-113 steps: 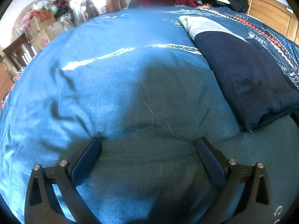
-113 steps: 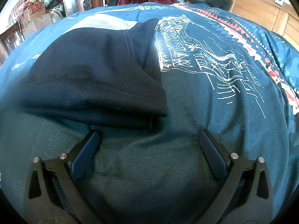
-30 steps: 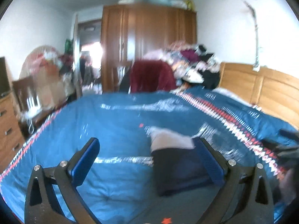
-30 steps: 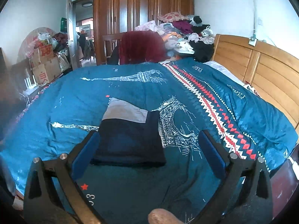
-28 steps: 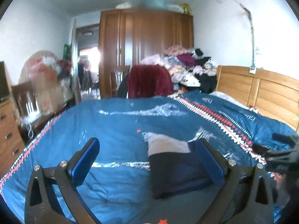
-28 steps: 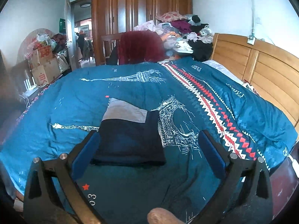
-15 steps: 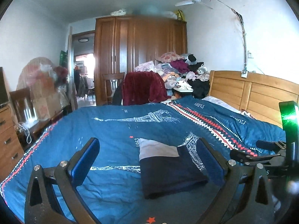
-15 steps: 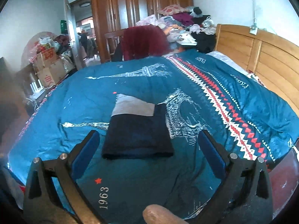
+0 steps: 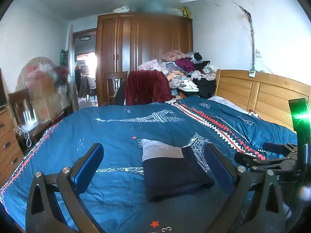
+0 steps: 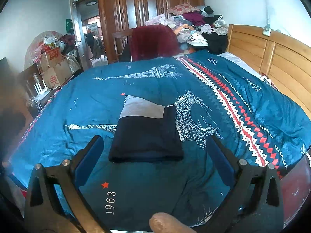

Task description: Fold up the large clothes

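Note:
A folded garment (image 9: 171,172) (image 10: 146,134), navy with a pale grey band at its far end, lies flat on the blue bedspread (image 9: 116,132) (image 10: 243,101). My left gripper (image 9: 155,165) hovers open well back from the bed, nothing between its blue pads. My right gripper (image 10: 155,155) is open too, held above the near edge of the bed, empty. In the left wrist view the right gripper (image 9: 272,158) shows at the far right, with a green light on it.
A wooden headboard (image 9: 260,97) runs along the right. A chair draped in dark red cloth (image 9: 145,89) and a heap of clothes (image 10: 194,25) stand beyond the bed, before a wooden wardrobe (image 9: 143,54). Boxes (image 10: 52,64) and a dresser (image 9: 7,141) crowd the left. A fingertip (image 10: 167,223) shows at the bottom.
Both grippers have risen and drawn back from the bed; 3.8 s ago they were low beside the folded garment. Over the last second the views steadied and widened.

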Motion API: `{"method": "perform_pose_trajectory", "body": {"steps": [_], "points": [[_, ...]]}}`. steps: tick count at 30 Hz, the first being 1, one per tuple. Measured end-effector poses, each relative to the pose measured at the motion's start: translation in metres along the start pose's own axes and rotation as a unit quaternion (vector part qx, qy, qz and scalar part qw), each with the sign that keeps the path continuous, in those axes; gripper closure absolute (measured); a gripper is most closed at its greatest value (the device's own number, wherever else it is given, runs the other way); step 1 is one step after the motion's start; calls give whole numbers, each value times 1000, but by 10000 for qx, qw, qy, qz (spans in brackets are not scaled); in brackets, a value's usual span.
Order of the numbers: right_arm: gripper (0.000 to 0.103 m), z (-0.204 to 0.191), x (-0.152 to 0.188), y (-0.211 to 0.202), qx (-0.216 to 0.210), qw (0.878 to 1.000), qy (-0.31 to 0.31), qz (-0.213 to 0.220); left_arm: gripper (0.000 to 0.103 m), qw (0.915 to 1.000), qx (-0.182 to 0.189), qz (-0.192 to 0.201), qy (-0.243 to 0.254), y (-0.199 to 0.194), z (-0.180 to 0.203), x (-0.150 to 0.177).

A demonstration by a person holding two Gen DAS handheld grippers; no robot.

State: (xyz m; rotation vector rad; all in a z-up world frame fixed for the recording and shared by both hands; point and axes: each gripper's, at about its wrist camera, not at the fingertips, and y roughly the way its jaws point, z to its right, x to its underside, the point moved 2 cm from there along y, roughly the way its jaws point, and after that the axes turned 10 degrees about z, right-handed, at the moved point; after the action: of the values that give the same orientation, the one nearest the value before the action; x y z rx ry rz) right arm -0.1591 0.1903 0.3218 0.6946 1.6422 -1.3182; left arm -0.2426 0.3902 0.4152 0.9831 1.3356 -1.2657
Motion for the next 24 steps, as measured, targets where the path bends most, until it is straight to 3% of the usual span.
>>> {"method": "perform_pose_trajectory", "body": {"steps": [24], "points": [[0,-10,9,0,88,9999,-119,-69,0,9999,-4,-163,-5,3,-2,13]]}}
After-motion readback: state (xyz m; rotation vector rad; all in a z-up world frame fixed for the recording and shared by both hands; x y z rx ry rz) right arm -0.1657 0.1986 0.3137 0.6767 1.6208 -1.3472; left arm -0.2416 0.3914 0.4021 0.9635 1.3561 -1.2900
